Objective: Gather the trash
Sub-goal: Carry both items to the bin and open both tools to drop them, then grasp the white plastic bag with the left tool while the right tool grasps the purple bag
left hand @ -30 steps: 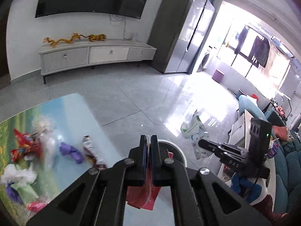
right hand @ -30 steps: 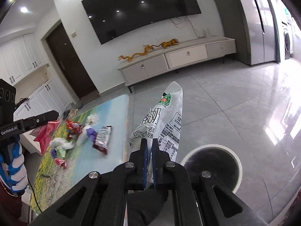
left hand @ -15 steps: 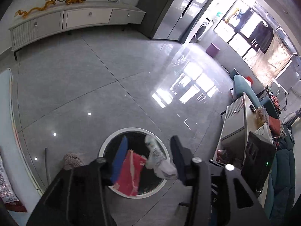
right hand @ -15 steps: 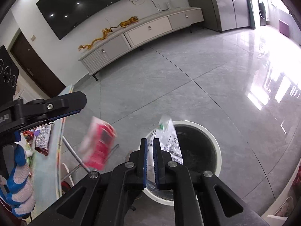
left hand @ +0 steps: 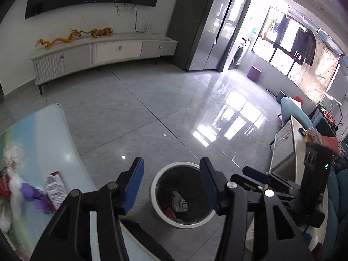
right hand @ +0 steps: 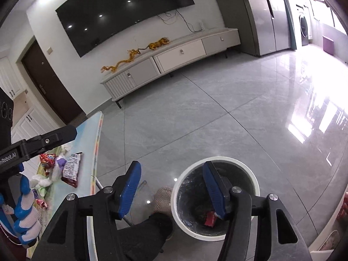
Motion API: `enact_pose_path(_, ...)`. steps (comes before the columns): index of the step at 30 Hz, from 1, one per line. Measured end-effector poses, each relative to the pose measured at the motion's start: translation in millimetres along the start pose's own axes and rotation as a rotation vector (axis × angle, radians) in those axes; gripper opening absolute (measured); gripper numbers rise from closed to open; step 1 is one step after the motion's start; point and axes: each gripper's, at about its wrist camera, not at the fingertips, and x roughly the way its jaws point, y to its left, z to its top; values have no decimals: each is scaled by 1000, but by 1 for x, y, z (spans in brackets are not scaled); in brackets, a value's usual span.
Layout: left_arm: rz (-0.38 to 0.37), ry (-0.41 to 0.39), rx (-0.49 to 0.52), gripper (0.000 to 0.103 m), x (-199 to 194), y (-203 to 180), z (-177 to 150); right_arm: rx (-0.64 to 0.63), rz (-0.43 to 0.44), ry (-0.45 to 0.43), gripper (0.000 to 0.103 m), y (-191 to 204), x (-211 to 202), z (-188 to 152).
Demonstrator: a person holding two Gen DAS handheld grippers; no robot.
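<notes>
A round white-rimmed bin (left hand: 156,182) stands on the grey floor beside the table. My left gripper (left hand: 171,167) hangs open above it with nothing between its blue pads. A white pouch (left hand: 179,202) and a red wrapper (left hand: 169,213) lie at the bin's bottom. In the right wrist view my right gripper (right hand: 171,169) is over the bin's (right hand: 217,159) left rim. Its jaws are opening and hold nothing. The red wrapper (right hand: 209,218) shows below its right finger. More trash lies on the table (left hand: 43,134): a printed wrapper (left hand: 54,187), a purple scrap (left hand: 32,195) and white tissue.
The table's edge (right hand: 97,134) runs close to the bin's left. A knitted slipper (right hand: 162,198) rests on the floor by the bin. A white TV cabinet (left hand: 104,52) lines the far wall. A low white side table (left hand: 287,145) and teal sofa stand to the right.
Both grippers swung from the table to above the bin and opened. The red wrapper left the left gripper and the white pouch left the right one; both now lie in the bin.
</notes>
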Motion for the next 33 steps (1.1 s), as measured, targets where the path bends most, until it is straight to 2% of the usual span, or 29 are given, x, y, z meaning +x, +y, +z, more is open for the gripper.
enact_pose_path(8, 103, -106, -24, 51, -102, 58, -33, -149, 62, -78, 57, 91, -39, 3)
enact_pose_path(13, 193, -138, -61, 51, -157, 118, -63, -205, 87, -92, 57, 134, -47, -1)
enact_pose_path(18, 294, -140, -149, 51, -198, 191, -96, -240, 123, -72, 57, 163, -36, -5)
enact_pose_path(23, 390, -134, -250, 51, -218, 252, -125, -282, 167, -14, 57, 193, -7, -6)
enact_pose_path(26, 413, -117, -319, 51, -220, 275, -141, -317, 196, 36, 57, 215, 18, -11)
enact_pose_path(33, 430, -49, -383, 51, -213, 304, -180, -437, 261, 153, 55, 268, 85, -18)
